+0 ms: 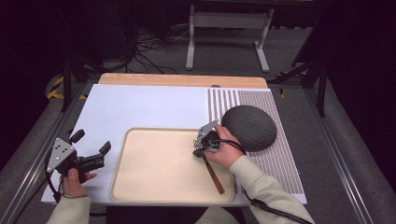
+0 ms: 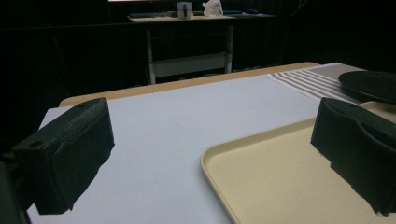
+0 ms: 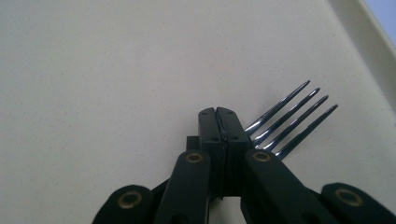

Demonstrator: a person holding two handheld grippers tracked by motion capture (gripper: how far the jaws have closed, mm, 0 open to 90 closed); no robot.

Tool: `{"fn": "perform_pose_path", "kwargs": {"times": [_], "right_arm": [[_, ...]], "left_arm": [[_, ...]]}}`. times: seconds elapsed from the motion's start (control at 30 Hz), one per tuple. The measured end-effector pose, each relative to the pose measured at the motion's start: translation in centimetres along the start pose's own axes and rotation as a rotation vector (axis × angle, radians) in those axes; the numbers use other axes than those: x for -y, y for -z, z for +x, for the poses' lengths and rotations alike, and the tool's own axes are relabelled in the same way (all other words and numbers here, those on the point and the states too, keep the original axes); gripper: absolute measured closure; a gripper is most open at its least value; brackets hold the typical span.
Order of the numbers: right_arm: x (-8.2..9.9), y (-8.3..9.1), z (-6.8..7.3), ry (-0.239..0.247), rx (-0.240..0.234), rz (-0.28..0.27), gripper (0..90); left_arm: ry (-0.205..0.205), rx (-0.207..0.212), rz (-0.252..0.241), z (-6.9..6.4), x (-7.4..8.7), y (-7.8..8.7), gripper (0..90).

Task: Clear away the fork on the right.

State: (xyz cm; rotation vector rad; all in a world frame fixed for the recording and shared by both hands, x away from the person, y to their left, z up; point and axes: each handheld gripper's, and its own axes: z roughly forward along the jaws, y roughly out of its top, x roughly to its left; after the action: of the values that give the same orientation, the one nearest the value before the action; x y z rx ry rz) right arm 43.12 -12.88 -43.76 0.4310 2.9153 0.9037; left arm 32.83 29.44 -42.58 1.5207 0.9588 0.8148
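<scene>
A white table (image 1: 140, 107) holds a cream tray (image 1: 159, 186). The right gripper (image 3: 218, 114) pinches a fork (image 3: 294, 119); the left gripper (image 1: 91, 148) stands open. Dark room beyond.

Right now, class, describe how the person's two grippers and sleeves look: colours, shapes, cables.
The left gripper is black, with two blocky, matt jaws, a grey three-cornered plate with dark holes on top, and a black cable trailing off. The right gripper has a similar grey plate; its black linkage arms carry brass-coloured pivot rings, and a black cable runs along the forearm. Both sleeves are pale beige.
</scene>
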Motion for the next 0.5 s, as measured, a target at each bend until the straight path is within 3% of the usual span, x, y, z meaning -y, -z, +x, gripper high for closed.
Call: {"fn": "perform_pose_path", "kwargs": {"times": [0.5], "right_arm": [[0.59, 0.69, -0.92, -0.019, 0.069, 0.019, 89.7]], "left_arm": [[0.002, 0.0, 0.0, 0.02, -0.01, 0.0, 0.0]]}}
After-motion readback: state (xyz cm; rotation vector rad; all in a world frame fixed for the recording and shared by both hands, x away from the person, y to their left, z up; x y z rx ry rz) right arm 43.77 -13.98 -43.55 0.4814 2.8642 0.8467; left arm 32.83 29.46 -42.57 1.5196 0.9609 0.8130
